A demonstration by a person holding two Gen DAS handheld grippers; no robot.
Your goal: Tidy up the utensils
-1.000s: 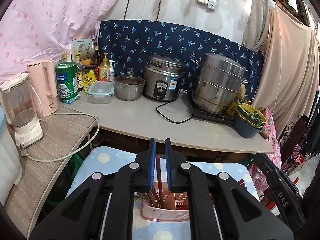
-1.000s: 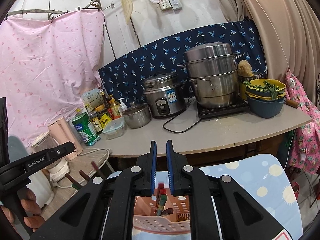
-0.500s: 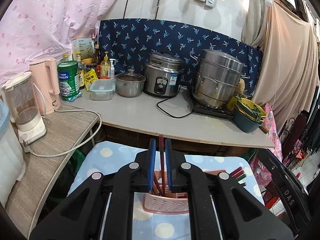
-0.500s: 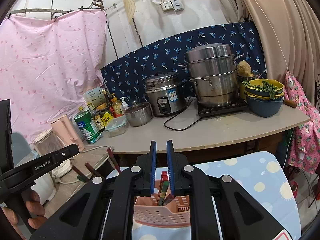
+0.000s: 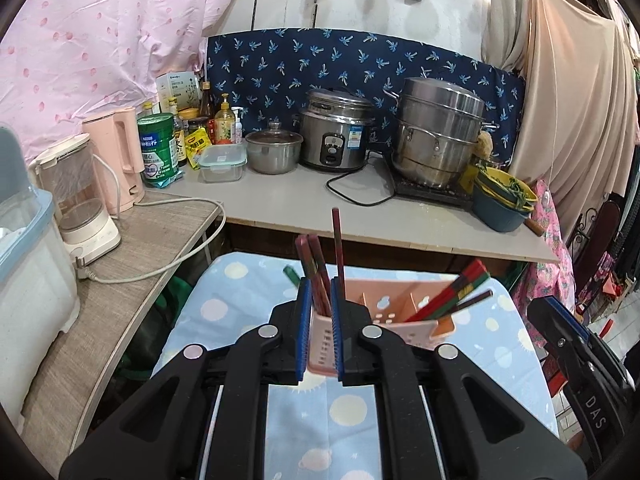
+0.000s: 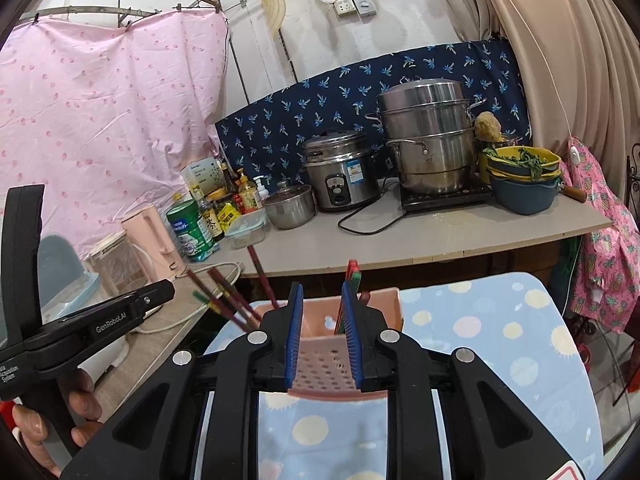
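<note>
A pink perforated utensil holder (image 5: 400,312) (image 6: 320,360) stands on a blue spotted cloth (image 5: 248,300). Dark red chopsticks (image 5: 338,240) (image 6: 224,292) stand in its left compartment. Red and green chopsticks (image 5: 460,288) (image 6: 352,276) lean in its right one. My left gripper (image 5: 320,320) (image 6: 168,288) is just in front of the holder's left end, shut, with nothing pinched. My right gripper (image 6: 322,320) (image 5: 548,308) faces the right end; its jaws are opening. The red and green chopsticks stand loose by its right pad (image 6: 348,320).
Behind the cloth runs a grey counter (image 5: 400,224) with a rice cooker (image 5: 334,136), a steamer pot (image 5: 436,136), a small pot, stacked bowls (image 5: 504,200) and bottles. A side table (image 5: 132,256) on the left holds a kettle, a blender and a cable. A hand (image 6: 32,420) grips the left handle.
Both grippers drew back from the holder, which now shows farther ahead. The right jaws widened and let go of the red and green chopsticks. The dark red chopstick now stands in the holder.
</note>
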